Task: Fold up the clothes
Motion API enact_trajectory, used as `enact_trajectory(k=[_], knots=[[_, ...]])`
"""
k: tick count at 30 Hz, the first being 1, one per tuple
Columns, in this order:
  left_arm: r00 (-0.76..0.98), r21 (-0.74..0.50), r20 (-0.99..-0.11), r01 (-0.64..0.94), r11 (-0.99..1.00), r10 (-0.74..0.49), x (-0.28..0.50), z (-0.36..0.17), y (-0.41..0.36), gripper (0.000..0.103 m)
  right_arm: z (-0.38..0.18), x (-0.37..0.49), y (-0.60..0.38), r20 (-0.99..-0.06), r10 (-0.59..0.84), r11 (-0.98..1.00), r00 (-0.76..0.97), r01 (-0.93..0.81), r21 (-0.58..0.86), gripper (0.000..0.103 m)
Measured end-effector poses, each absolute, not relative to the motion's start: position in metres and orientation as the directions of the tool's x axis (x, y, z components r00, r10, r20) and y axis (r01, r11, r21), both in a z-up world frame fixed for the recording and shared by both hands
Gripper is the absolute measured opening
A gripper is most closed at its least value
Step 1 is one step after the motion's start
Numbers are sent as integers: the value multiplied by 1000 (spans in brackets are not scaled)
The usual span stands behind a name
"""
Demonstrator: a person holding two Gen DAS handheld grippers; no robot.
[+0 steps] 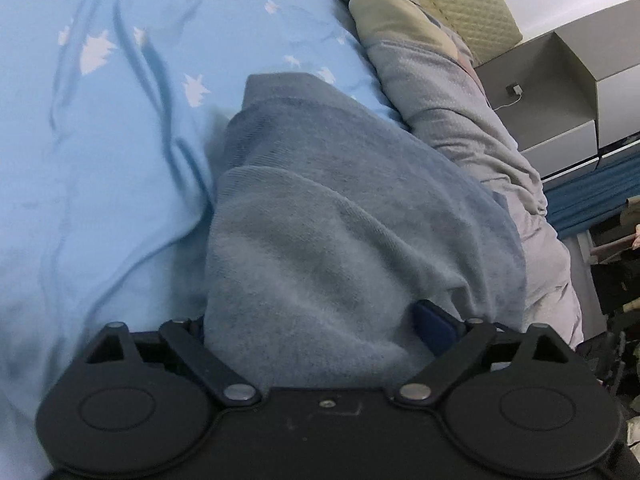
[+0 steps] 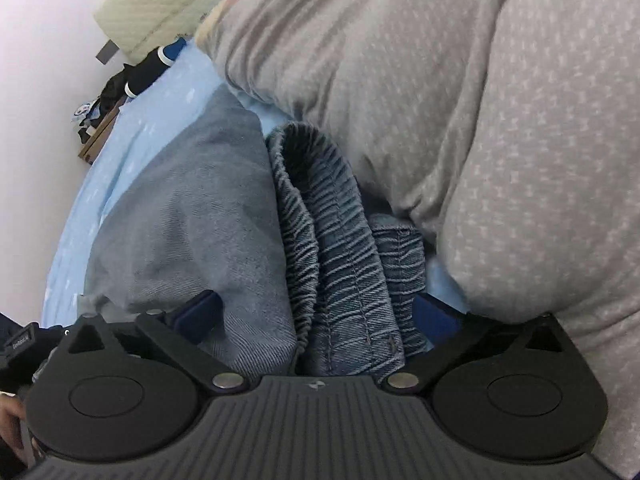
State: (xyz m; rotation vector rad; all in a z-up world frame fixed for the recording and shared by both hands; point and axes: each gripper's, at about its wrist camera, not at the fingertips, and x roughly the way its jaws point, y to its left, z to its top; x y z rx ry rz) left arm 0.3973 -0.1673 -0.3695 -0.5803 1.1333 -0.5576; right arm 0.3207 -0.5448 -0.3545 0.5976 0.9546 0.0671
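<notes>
Left claw point(image 1: 316, 320) spread wide, grey-blue garment point(image 1: 320, 220) bunched between its fingers, blue pad point(image 1: 434, 322) showing at right. Garment lies on light blue leaf-print bedsheet point(image 1: 100, 140); grey quilt point(image 1: 460, 120) along its right edge.

one marking is present. in the right wrist view, a small black tag point(image 2: 18, 343) at the lower left edge carries a short line of white print. the tag is tilted, and it sits beside the black housing of the right tool point(image 2: 316, 316). the print is too small and blurred to be read with certainty; no letters are given here.

no other text, brand, number or sign can be read in either view. the white leaf shapes on the light blue bed sheet point(image 1: 120, 160) are a printed pattern, not characters. the small white marks on the grey quilt point(image 2: 500, 140) are likewise a pattern only.
</notes>
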Motion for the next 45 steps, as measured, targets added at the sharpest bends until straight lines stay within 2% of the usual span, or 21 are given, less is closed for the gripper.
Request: enact_trajectory(k=[2,4,5,6,9,10,11,12,17,24,32,39,45], knots=[[339,-675,-665,108,730,-665,393,-366,-166,78,-355,320,-546,-748,333,818,575,218,532,103],[355,-670,-666,100,735,-656,389,-362,-166,60,-356,319,-548,-748,356,798,561,235,555,103],[363,-668,-666,96,738,-651,387,-360,-165,55,-356,318,-549,-747,367,787,554,243,567,102],[371,-666,-667,92,740,-647,385,-358,-165,47,-356,318,-549,-747,379,777,547,251,578,99],[401,-659,-665,83,747,-631,375,-349,-166,38,-354,313,-553,-738,410,743,536,273,611,77],[407,-660,-662,82,747,-630,370,-341,-165,35,-352,310,-557,-723,428,723,542,275,634,62],[410,-662,-659,83,745,-631,363,-331,-164,34,-350,306,-560,-708,448,701,547,277,657,43],[414,-664,-655,84,743,-632,357,-320,-163,32,-347,303,-561,-687,476,670,548,281,688,34],[432,-675,-638,87,733,-638,325,-269,-159,29,-308,288,-547,-720,434,745,542,234,625,29],[456,-689,-612,93,719,-646,279,-196,-152,28,-227,228,-546,-681,450,727,577,207,655,28],[408,-724,-557,188,664,-724,225,-94,-158,28,-117,140,-552,-634,402,685,661,242,687,29],[349,-746,-503,287,601,-791,203,-19,-212,28,-28,89,-572,-595,313,687,740,256,680,29],[287,-765,-465,344,544,-837,195,0,-303,29,22,61,-631,-574,235,718,784,258,646,29]])
